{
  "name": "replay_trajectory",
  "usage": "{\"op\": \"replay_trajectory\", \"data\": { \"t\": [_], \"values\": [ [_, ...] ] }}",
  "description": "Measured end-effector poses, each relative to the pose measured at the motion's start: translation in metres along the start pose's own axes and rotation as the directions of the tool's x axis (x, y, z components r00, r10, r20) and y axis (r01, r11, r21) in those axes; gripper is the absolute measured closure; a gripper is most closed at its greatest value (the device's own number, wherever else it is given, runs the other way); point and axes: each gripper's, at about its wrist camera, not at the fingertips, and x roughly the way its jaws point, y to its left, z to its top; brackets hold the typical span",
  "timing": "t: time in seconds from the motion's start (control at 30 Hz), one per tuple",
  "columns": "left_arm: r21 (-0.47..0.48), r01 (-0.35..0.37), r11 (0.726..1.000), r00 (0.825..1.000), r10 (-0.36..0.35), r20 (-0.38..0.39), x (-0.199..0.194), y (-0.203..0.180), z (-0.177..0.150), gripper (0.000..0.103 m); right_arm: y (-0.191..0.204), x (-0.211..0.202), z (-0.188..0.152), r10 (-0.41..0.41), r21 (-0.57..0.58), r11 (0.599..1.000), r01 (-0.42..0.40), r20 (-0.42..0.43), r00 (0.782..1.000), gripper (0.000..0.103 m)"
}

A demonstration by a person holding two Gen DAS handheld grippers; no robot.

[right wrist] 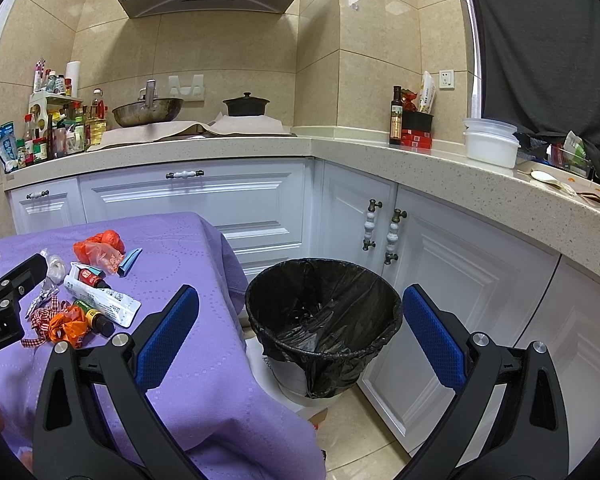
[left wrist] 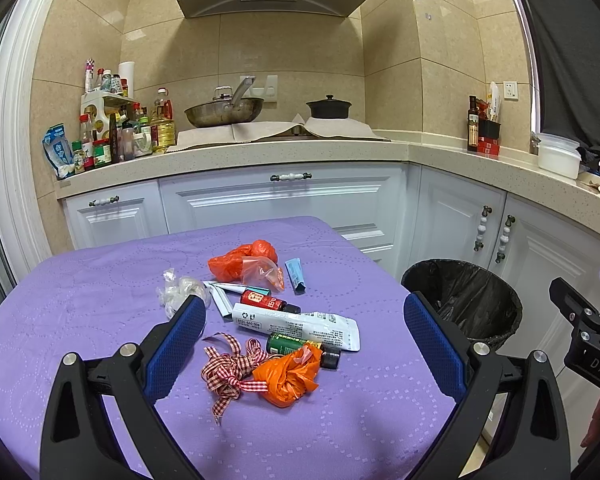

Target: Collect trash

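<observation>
Left wrist: left gripper (left wrist: 305,346) spread wide, empty, above trash pile (left wrist: 272,320) on purple tablecloth (left wrist: 100,280); orange bag (left wrist: 288,376) & checked ribbon (left wrist: 230,372) nearest.

Right wrist: right gripper (right wrist: 300,336) spread wide, empty, w/ black-lined bin (right wrist: 324,320) between fingers, beside table.

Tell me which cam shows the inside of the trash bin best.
Right wrist: the trash bin sits centred between the open tongs, its black liner visible down to the bottom. Left wrist catches only the bin at the right, partly behind a finger.
</observation>
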Motion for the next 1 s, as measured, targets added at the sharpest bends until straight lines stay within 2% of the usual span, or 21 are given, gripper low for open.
{"op": "replay_trajectory", "data": {
  "t": [1.0],
  "values": [
    [-0.002, -0.003, 1.0, 1.0, 0.003, -0.007, 0.0026, -0.0004, -0.0054, 0.006, 0.0058, 0.0014, 0.0025, 0.006, -0.002, 1.0, -0.006, -0.004, 1.0, 0.003]
  ]
}}
